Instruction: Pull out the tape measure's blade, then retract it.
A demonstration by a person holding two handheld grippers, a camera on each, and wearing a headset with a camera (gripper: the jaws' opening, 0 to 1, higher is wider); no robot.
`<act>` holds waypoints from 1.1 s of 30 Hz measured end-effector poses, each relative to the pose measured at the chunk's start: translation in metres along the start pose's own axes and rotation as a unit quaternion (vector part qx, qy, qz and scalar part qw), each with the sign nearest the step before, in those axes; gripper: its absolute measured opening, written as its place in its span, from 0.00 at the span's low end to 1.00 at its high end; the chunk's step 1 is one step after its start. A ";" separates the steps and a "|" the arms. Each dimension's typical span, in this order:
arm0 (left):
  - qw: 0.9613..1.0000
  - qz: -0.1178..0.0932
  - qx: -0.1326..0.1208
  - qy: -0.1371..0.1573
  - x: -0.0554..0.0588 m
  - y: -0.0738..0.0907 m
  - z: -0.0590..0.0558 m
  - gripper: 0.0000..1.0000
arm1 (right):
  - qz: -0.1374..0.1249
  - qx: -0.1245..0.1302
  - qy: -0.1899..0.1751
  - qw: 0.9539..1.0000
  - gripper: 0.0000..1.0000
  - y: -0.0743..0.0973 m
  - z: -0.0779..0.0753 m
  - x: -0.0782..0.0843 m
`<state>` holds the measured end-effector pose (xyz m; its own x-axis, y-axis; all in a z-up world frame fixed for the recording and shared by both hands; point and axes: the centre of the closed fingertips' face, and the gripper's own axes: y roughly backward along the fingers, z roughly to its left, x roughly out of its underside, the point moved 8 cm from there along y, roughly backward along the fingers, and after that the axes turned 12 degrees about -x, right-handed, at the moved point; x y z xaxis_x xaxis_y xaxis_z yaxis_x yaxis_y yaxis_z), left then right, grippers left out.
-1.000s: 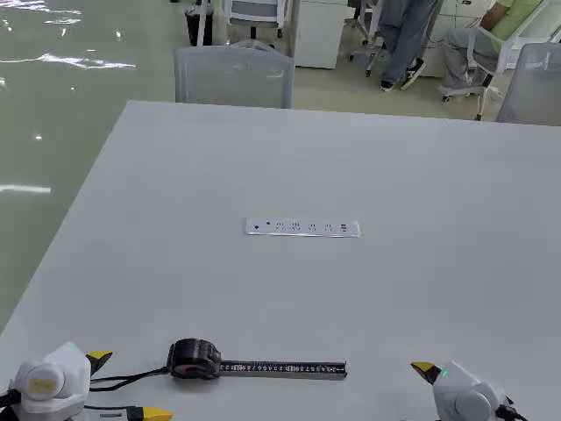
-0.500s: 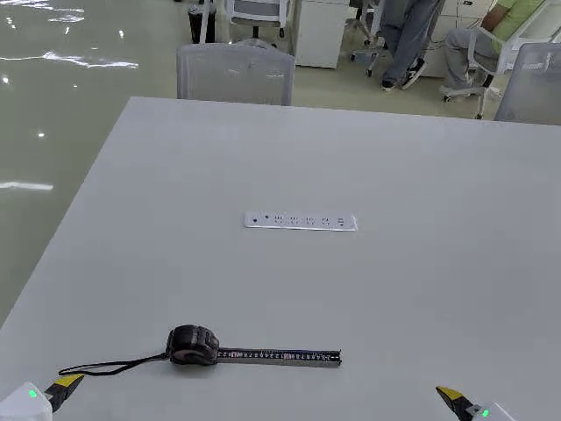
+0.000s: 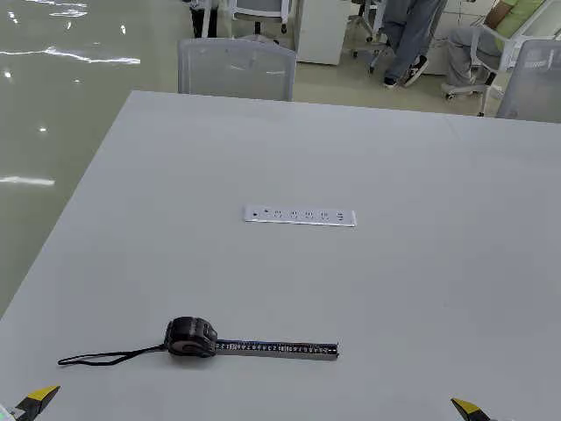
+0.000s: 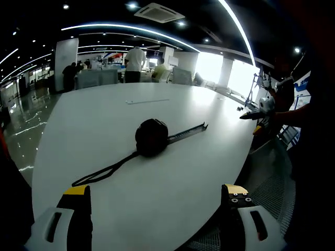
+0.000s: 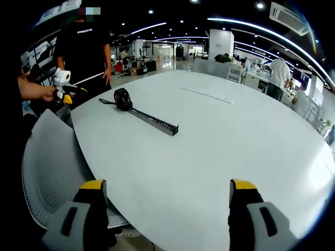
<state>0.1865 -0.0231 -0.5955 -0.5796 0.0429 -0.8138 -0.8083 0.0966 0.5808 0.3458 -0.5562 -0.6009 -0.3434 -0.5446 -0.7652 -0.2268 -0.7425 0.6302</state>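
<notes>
The tape measure [image 3: 193, 336] is seen lying well ahead of the fingertips [image 4: 77, 191] — blade [image 3: 276, 349] apparently part-extended — while the left gripper [image 4: 156, 191] and right gripper [image 5: 167, 184] are held wide, empty.

Left gripper [image 4: 156, 190] drawn back from tape measure [image 3: 193, 336]; right gripper [image 5: 170, 184] likewise

My count: one tape measure [image 3: 193, 336], one power strip [image 3: 300, 215] at its 12 o'clock, one table [image 3: 421, 289]. Two grippers in my hands, left gripper [image 4: 155, 191] and right gripper [image 5: 166, 185], plus two grey chairs [image 3: 234, 70] past 12 o'clock.
</notes>
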 end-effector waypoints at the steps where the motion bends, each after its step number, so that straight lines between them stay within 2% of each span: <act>1: 1.000 0.001 0.000 -0.001 0.000 -0.001 0.001 1.00 | 0.002 -0.001 0.002 1.000 1.00 0.000 0.000 0.000; 4: 1.000 0.001 0.000 -0.004 -0.004 -0.001 0.001 1.00 | -0.002 0.001 0.000 1.000 1.00 0.000 0.000 0.000; 11: 1.000 0.011 0.004 -0.006 -0.003 -0.006 0.004 1.00 | -0.006 -0.004 -0.003 1.000 1.00 0.000 0.004 0.006; 14: 1.000 0.013 0.006 -0.008 -0.004 -0.006 0.003 1.00 | -0.003 0.006 -0.006 1.000 1.00 0.003 0.003 0.006; 16: 1.000 0.013 0.008 -0.008 -0.005 -0.006 0.003 1.00 | -0.011 0.010 -0.011 1.000 1.00 0.005 0.002 0.007; 25: 1.000 0.019 0.008 -0.003 0.004 -0.003 -0.002 1.00 | -0.008 0.012 -0.018 1.000 1.00 0.007 0.006 0.013; 33: 1.000 0.017 0.007 -0.001 0.004 -0.001 -0.003 1.00 | -0.005 0.009 -0.015 1.000 1.00 0.007 0.005 0.013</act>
<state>0.1849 -0.0257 -0.5997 -0.6069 0.0493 -0.7933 -0.7863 0.1080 0.6083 0.3350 -0.5667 -0.6056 -0.3687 -0.5240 -0.7678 -0.2473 -0.7410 0.6244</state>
